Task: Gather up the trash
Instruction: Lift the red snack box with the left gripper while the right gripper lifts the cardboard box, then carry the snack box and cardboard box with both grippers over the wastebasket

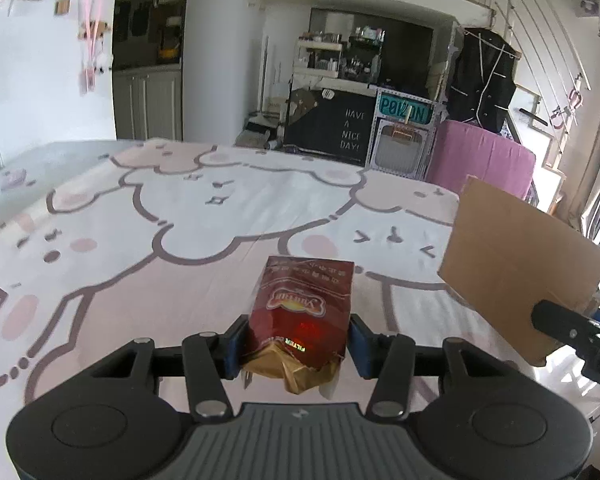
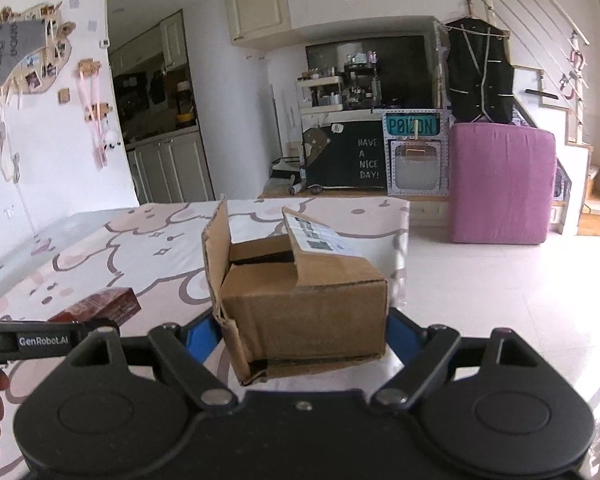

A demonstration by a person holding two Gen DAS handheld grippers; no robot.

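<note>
The left gripper clamps its blue-padded fingers on a crumpled, glossy red cigarette pack with torn gold foil; its gold lettering is upside down and unreadable. The right gripper, marked "GenRobot.AI" on the neighbouring tool, holds a brown corrugated cardboard box, fingers spread wide against its sides, flaps open, a printed white label on one flap. Both are carried above a bed with a smooth pink-and-white cartoon-bear sheet. Beyond stand a black sign reading "HAVE A NICE DAY!", a teal "POIZON" plate and a pink fabric-covered block.
</note>
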